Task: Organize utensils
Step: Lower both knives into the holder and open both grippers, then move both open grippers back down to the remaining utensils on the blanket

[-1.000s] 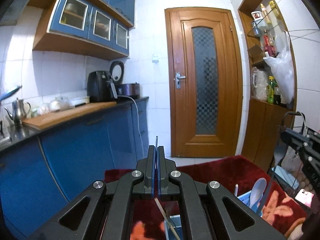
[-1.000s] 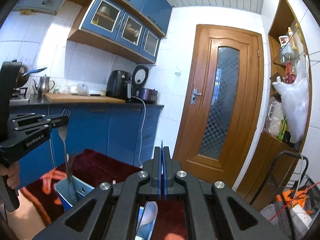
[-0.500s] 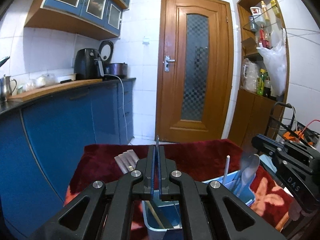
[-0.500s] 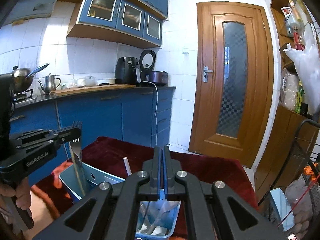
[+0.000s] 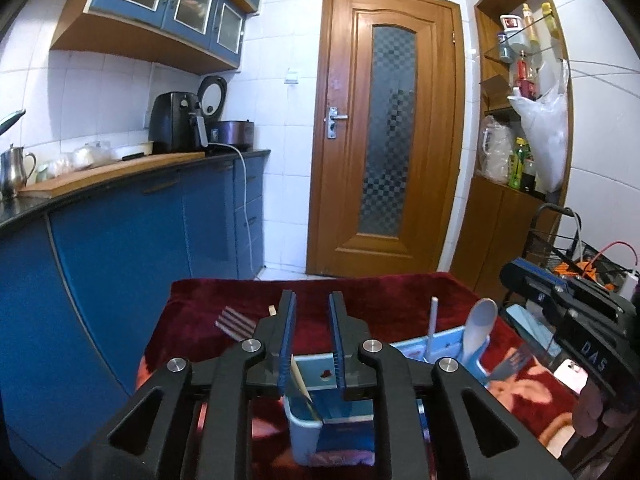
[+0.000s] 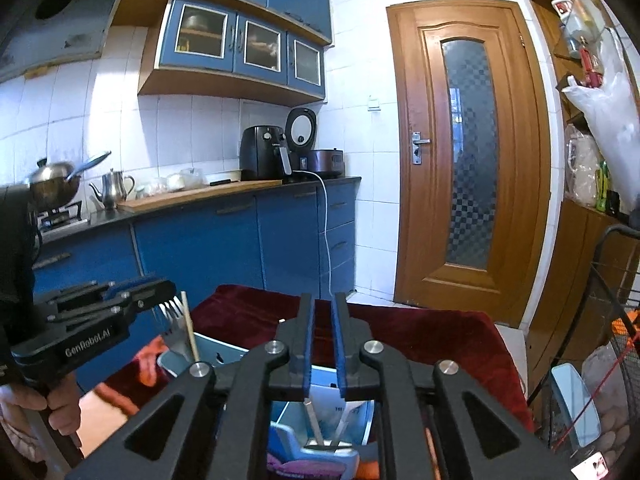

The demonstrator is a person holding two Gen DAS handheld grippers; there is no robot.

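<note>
Both tools are seen spread with nothing pinched. The left tool (image 5: 311, 334) is hung right over the blue caddy (image 5: 306, 426) on the red-clothed desk (image 5: 384, 296), a chopstick (image 5: 300, 380) leaned inside. The right tool (image 6: 323, 338) is parked above another compartment. A fork (image 6: 173, 330) and spoon (image 5: 478, 328) are stood upright in it.

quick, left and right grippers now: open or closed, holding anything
Left gripper: open, holding nothing.
Right gripper: open, holding nothing.
</note>
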